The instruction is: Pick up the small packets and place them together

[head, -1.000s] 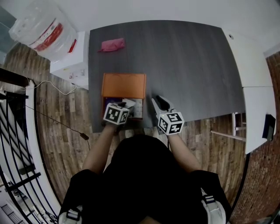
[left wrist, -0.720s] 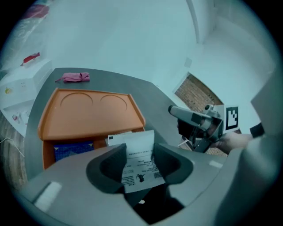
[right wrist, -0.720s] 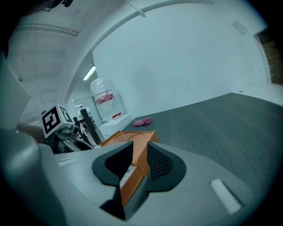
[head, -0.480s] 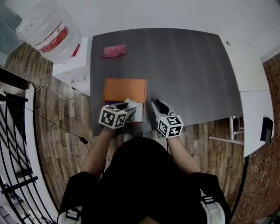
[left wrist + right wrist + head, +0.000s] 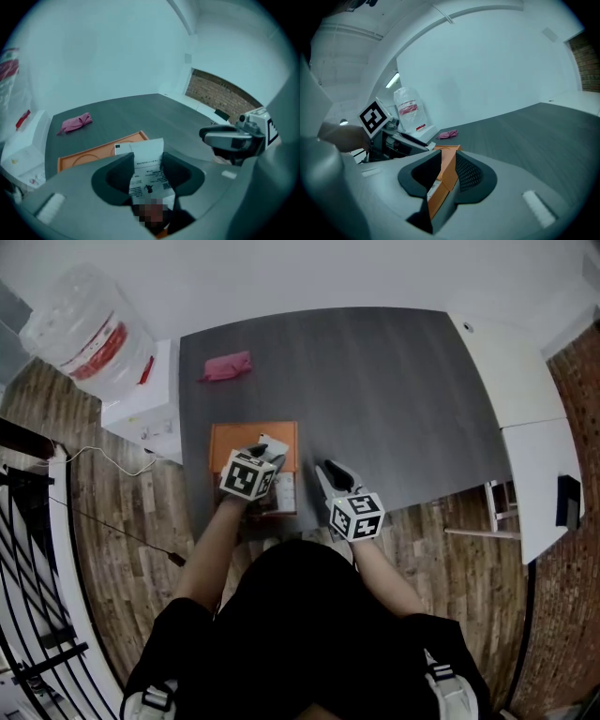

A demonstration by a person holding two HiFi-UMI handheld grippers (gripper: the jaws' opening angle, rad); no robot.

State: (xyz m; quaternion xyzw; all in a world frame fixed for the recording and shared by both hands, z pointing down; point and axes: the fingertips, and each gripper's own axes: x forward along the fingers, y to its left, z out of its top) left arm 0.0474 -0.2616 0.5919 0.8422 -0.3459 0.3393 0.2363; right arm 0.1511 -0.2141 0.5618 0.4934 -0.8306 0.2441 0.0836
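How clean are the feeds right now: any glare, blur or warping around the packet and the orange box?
Head view: even light, no glare; fisheye bows the dark grey table's edges. Left gripper view: white printed paper packet sharp in the left gripper, corners dark, teal cast. Right gripper view: orange rectangular box sharp in the right gripper, same cast.

- The small white paper packet carries black print.
- The flat orange box is plain orange.
- The long dark grey wood-grain table shows fine streaks.
- The crumpled pink cloth is one colour.
- The left gripper and right gripper have white cubes with black squares.
- The clear plastic water bottle has a red label.
- The brown plank floor is streaky.
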